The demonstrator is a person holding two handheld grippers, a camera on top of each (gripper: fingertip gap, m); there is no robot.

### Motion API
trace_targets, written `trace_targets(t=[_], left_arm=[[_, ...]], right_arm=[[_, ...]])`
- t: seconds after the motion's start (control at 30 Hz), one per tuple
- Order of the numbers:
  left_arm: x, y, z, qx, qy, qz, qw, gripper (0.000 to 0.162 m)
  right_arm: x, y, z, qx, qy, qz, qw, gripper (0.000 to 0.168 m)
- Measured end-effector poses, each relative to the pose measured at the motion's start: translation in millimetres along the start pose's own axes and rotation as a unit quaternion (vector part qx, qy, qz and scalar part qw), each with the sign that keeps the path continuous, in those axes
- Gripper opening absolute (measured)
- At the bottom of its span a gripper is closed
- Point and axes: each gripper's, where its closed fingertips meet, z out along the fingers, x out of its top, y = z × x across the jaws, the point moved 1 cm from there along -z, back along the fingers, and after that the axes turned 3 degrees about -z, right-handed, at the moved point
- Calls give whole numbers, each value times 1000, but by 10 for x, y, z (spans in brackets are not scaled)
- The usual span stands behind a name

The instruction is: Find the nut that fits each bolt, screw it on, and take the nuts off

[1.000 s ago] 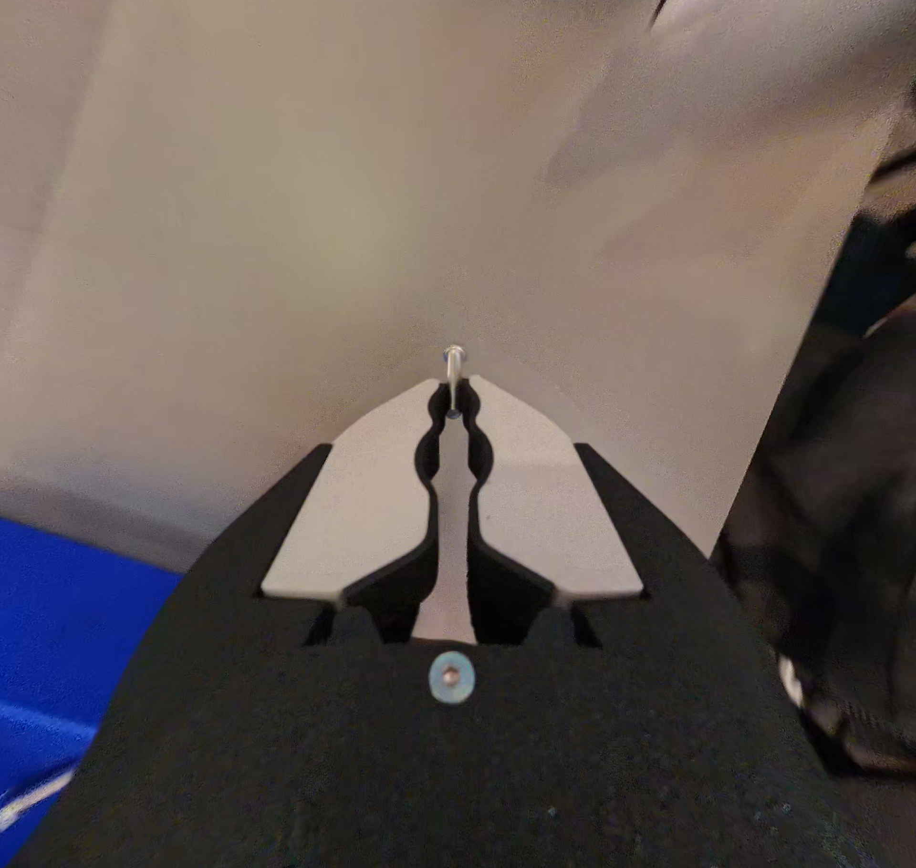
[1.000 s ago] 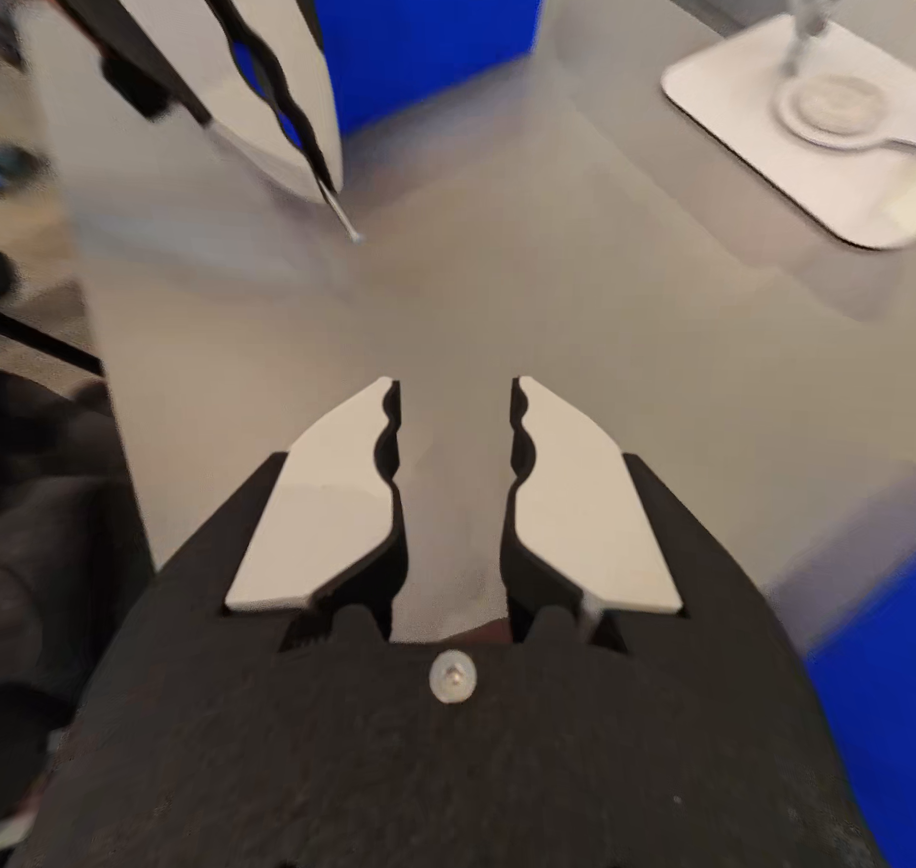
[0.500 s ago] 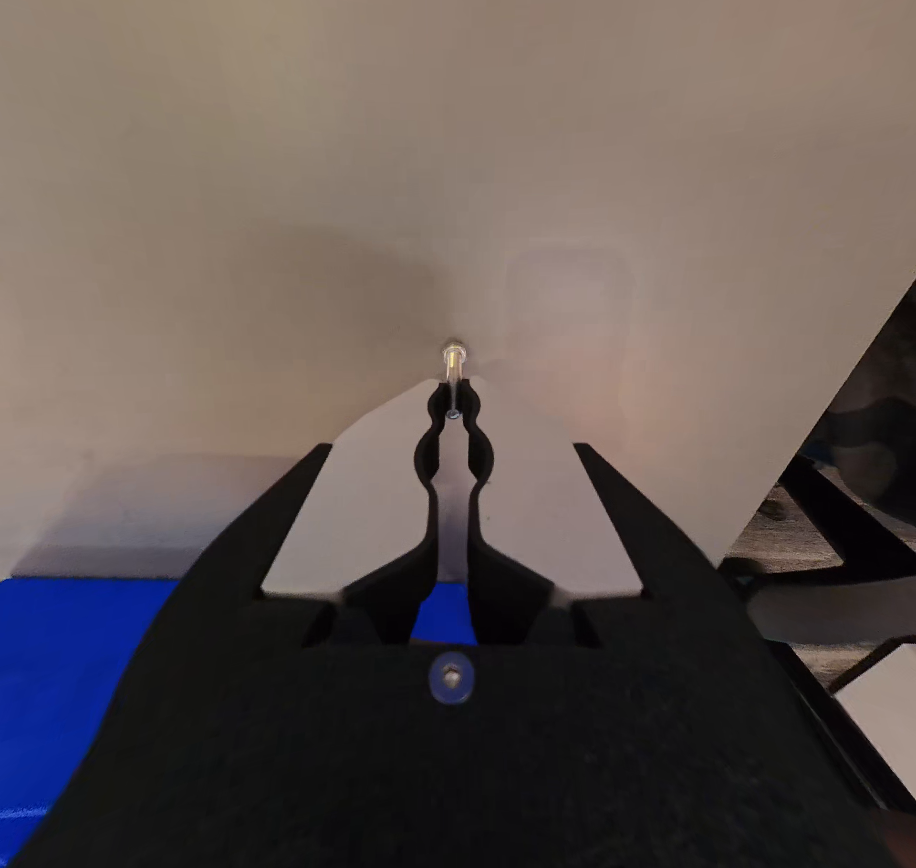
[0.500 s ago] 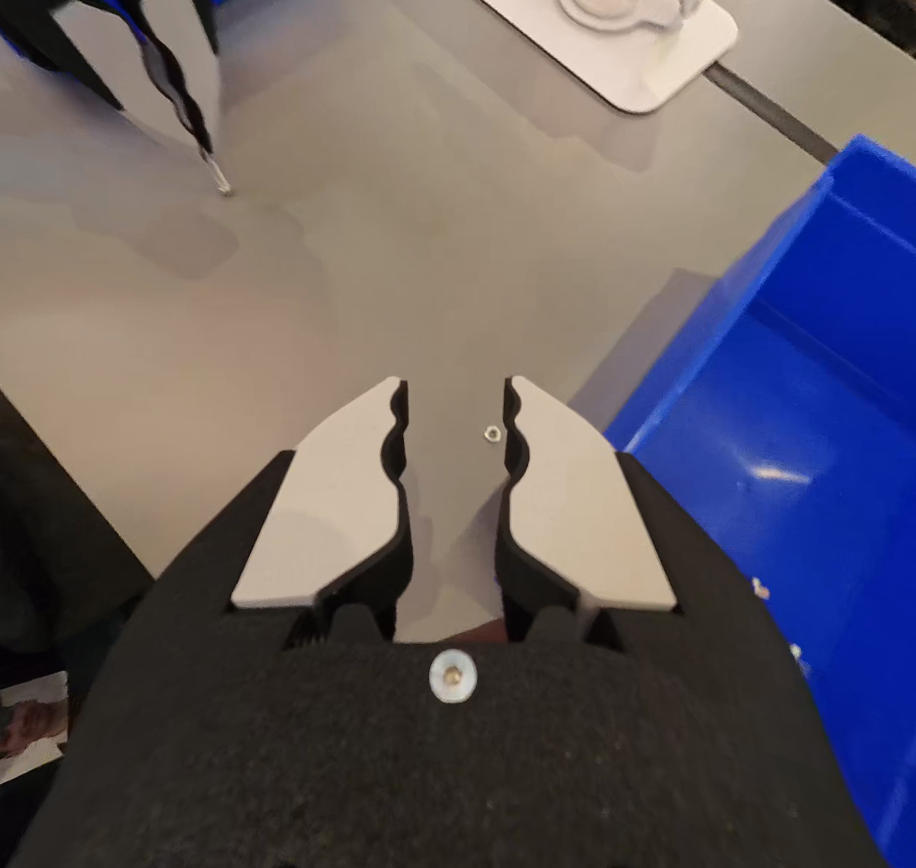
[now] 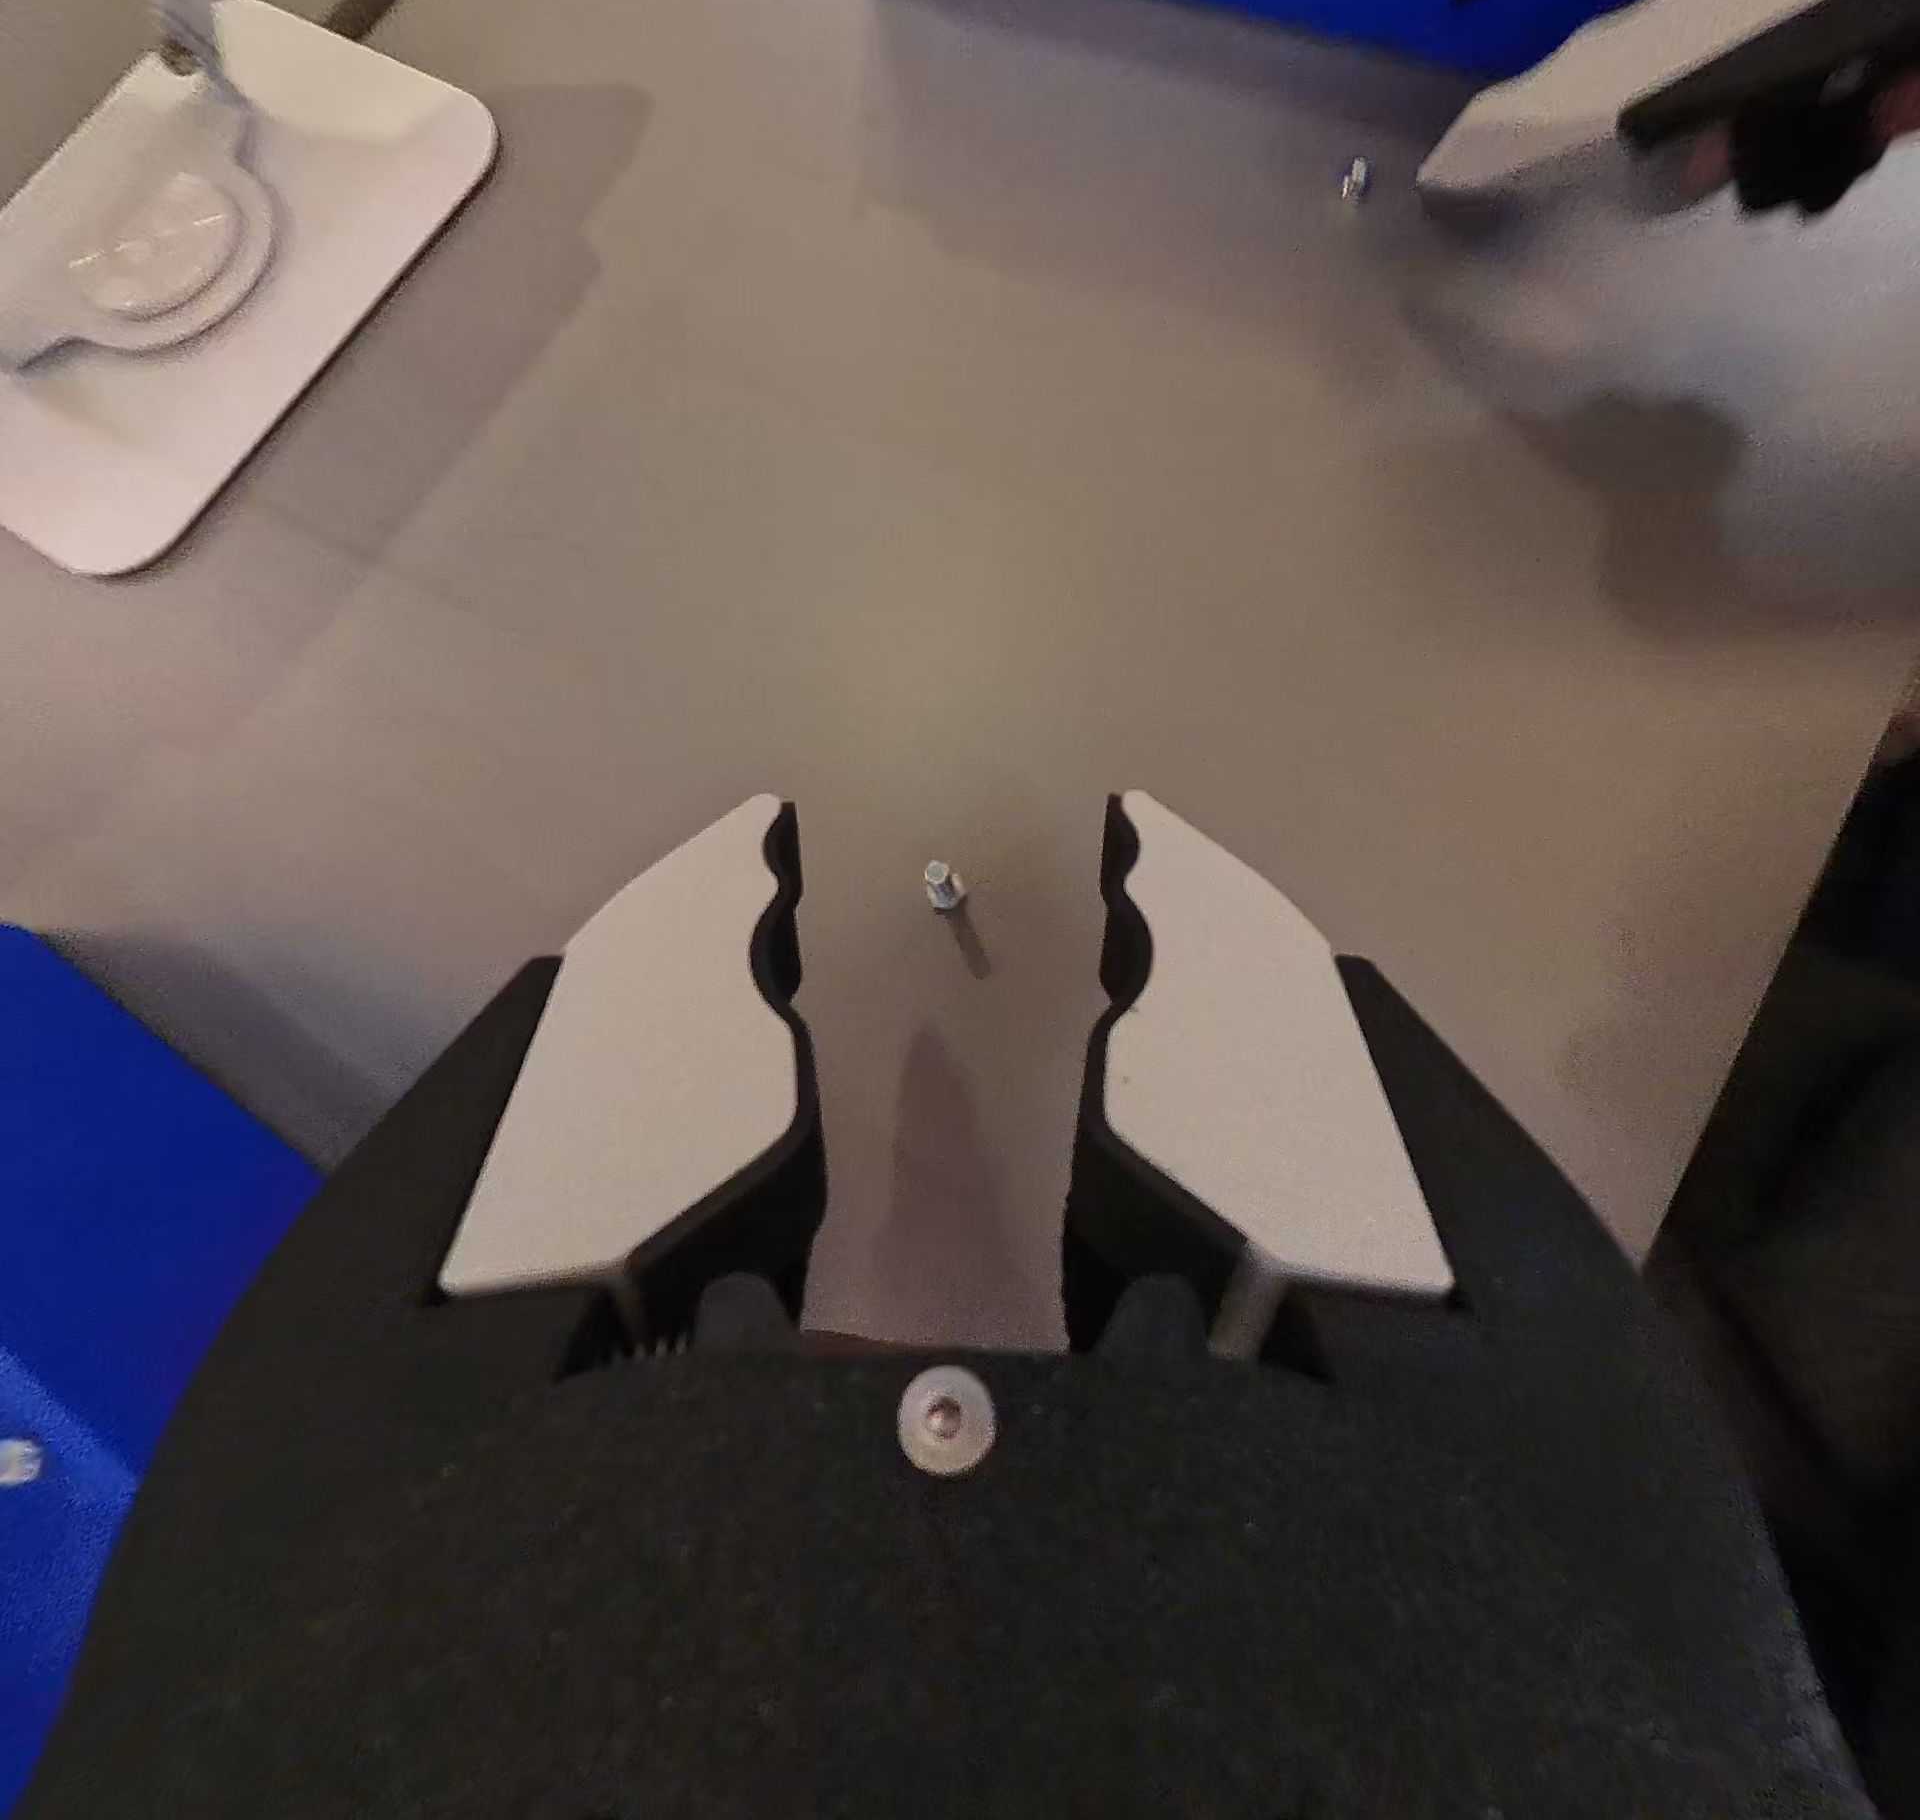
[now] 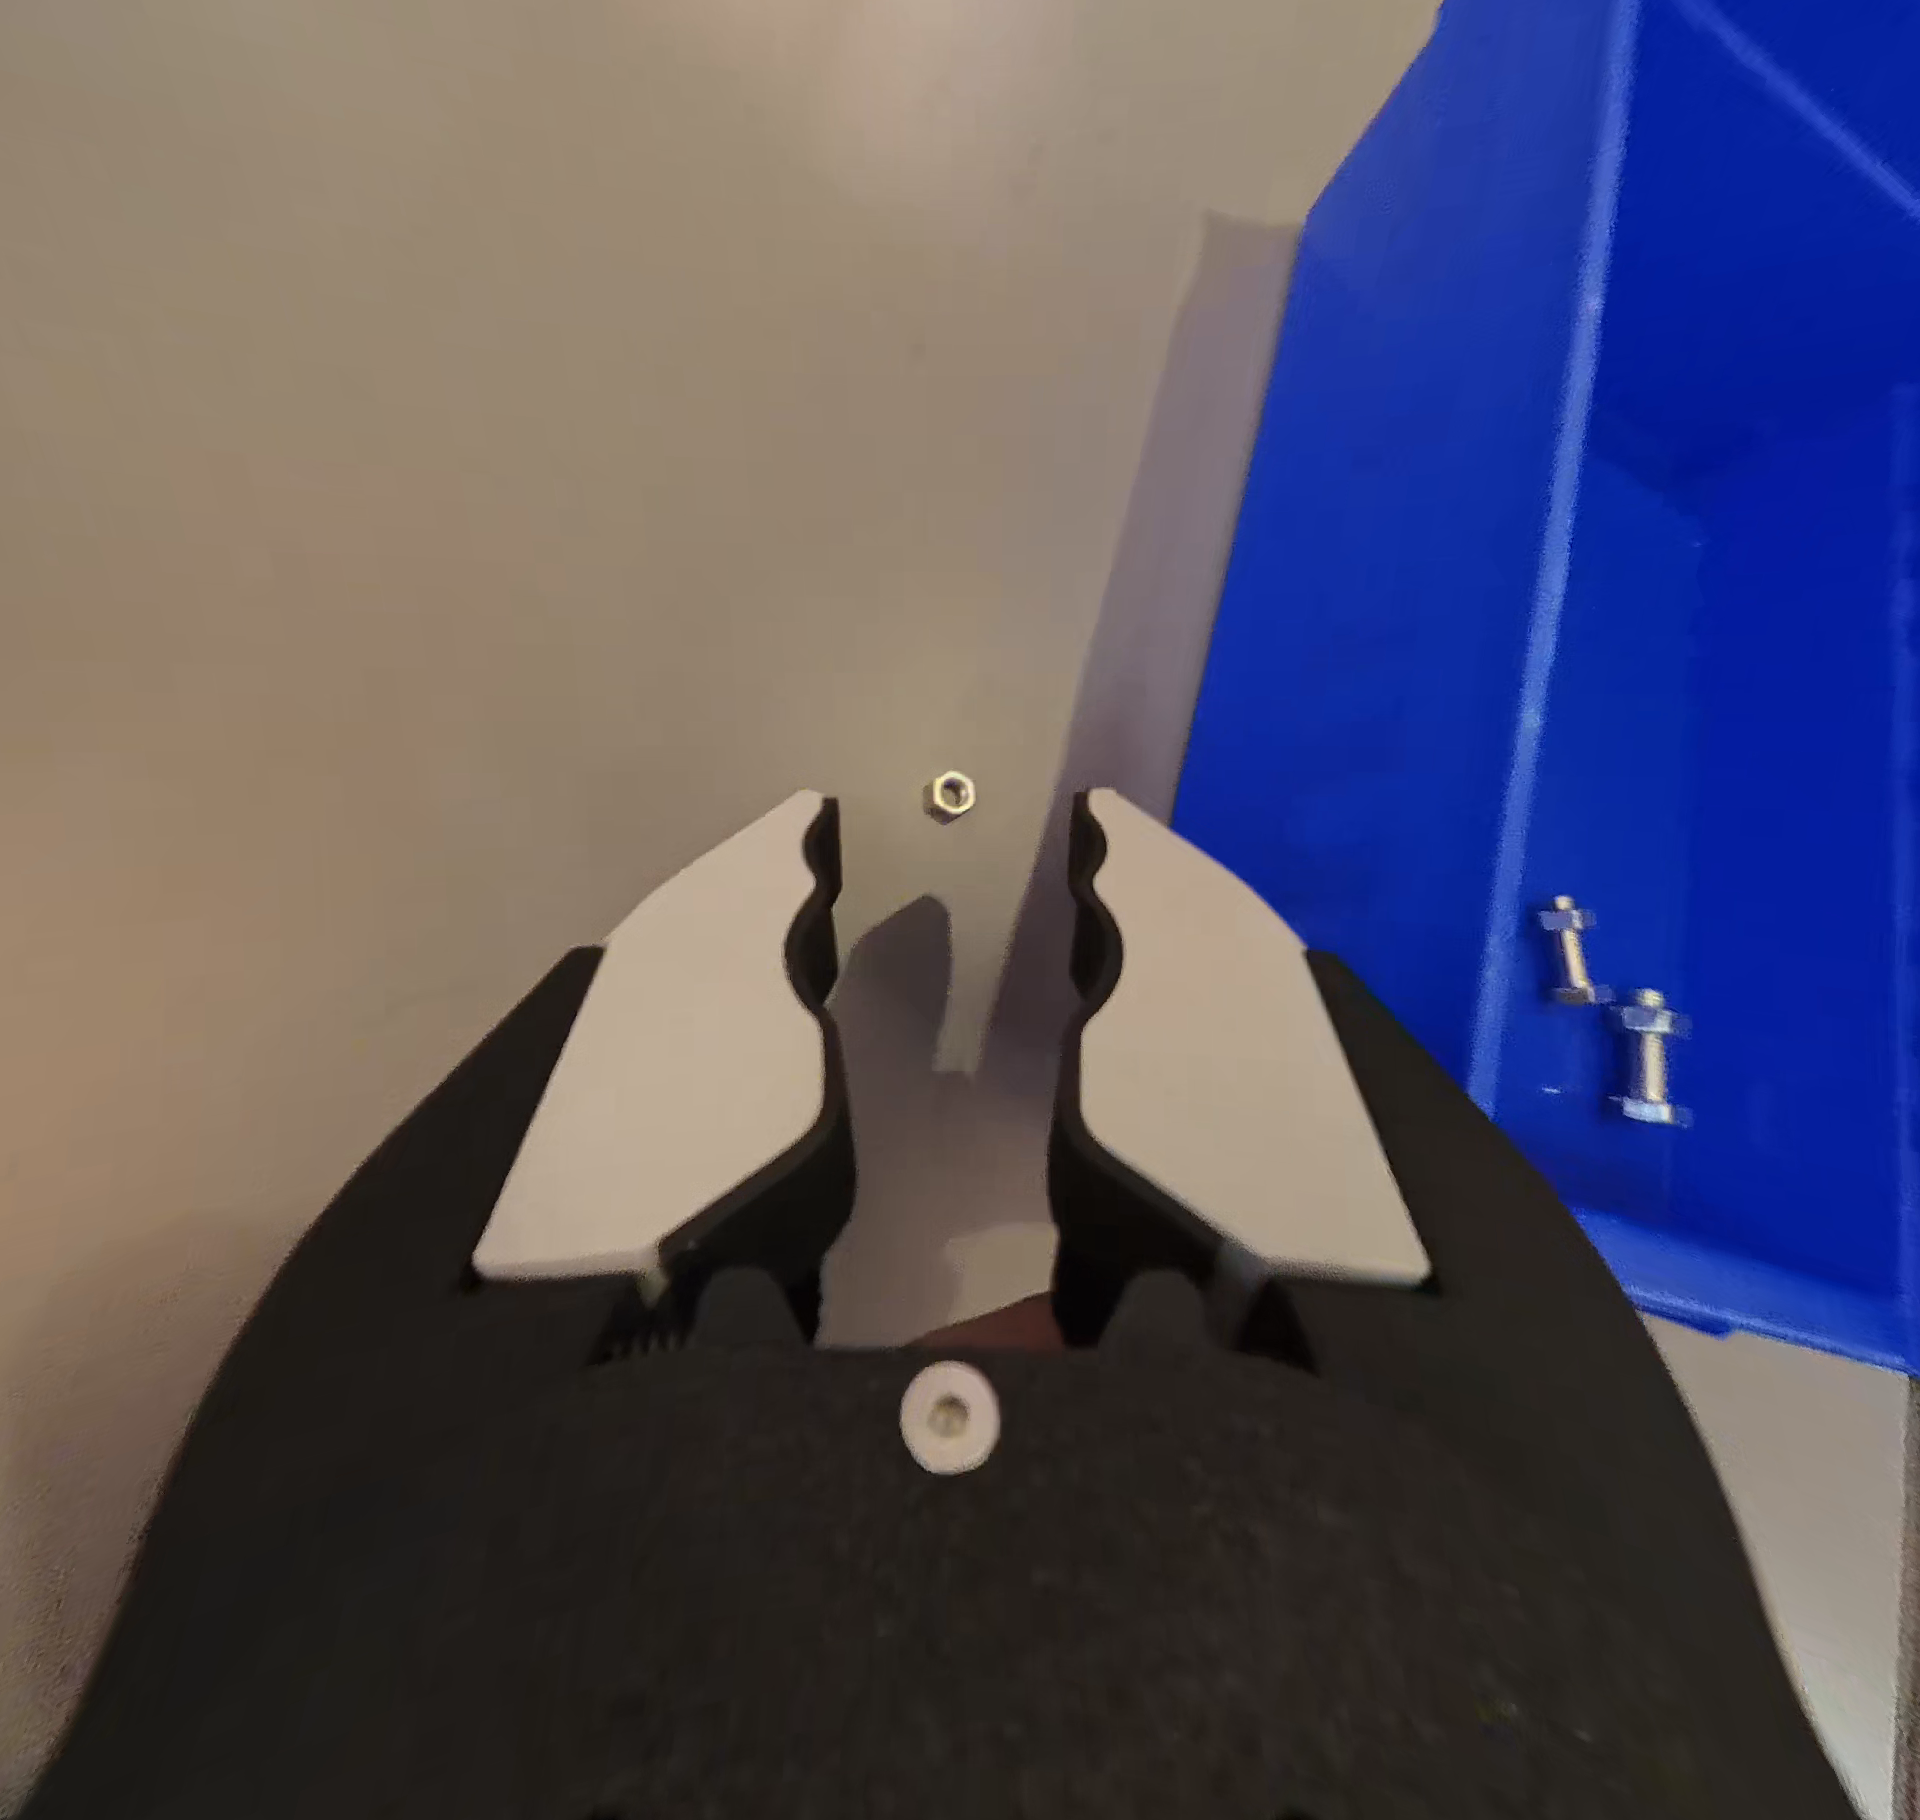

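My left gripper (image 5: 948,814) is spread over the bolt (image 5: 948,897) lying on the table (image 5: 935,471), my right gripper (image 6: 954,814) spread just short of the nut (image 6: 952,796) beside the blue bin (image 6: 1558,523)

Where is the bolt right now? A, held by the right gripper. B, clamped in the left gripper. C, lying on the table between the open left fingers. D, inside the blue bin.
C: in the left wrist view the bolt lies loose on the grey table, below the left gripper, whose jaws stand wide apart and touch nothing.
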Motion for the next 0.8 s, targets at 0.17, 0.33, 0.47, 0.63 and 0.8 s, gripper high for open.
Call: trace_targets(t=[0.17,0.33,0.47,0.63,0.8], left_arm=[[-193,19,-61,14,101,-89,991,51],[-229,79,-116,1,123,-92,988,50],[-183,36,-180,25,138,-61,988,50],[-174,40,-219,-30,153,-99,983,49],[-204,33,-196,-58,150,-112,981,49]], right_arm=[[62,-138,-47,-11,36,52,998,39],[-85,-64,203,-32,17,143,989,33],[-161,36,303,-56,-9,176,983,32],[-150,-2,375,-35,-25,198,979,29],[-159,-39,364,-24,-23,209,977,24]])
